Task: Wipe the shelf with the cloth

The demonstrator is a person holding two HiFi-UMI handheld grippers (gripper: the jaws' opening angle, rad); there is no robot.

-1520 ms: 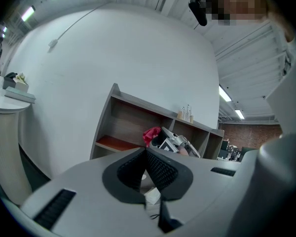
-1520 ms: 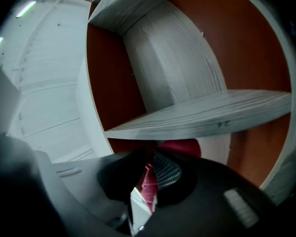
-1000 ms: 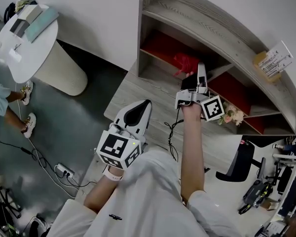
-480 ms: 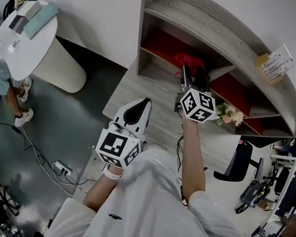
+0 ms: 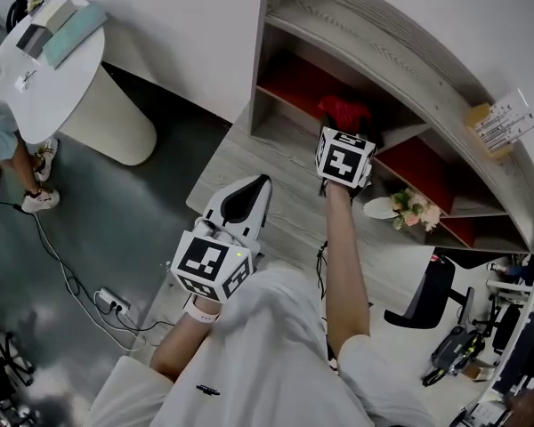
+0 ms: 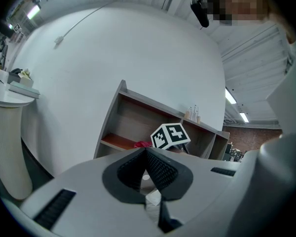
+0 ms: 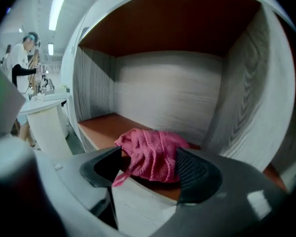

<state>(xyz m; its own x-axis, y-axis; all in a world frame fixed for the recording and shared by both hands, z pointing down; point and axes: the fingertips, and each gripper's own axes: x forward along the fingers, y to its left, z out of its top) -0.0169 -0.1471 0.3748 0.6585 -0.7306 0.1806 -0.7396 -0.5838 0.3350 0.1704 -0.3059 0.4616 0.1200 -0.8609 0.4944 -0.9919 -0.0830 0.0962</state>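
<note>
A crumpled red cloth (image 7: 150,157) lies on the red-brown board (image 7: 101,130) of the lowest left compartment of the grey wooden shelf (image 5: 356,34). My right gripper (image 7: 150,169) reaches into that compartment. Its jaws are opening and stand wide on either side of the cloth heap, not pressing it. In the head view its marker cube covers the jaws of the right gripper (image 5: 343,133), and the cloth (image 5: 343,112) shows just beyond. My left gripper (image 5: 249,194) hangs back over the desk, shut and empty; in its own view the left gripper (image 6: 147,154) points at the shelf (image 6: 133,122).
The shelf stands on a grey wooden desk (image 5: 267,176). A white dish with flowers (image 5: 409,207) sits to the right of my right arm. A box (image 5: 494,114) rests on the shelf top. A white round table (image 5: 44,69) and floor cables (image 5: 116,308) are at the left.
My right gripper has moved forward into the lower shelf compartment and turned so its marker cube faces up. The left gripper has stayed in place.
</note>
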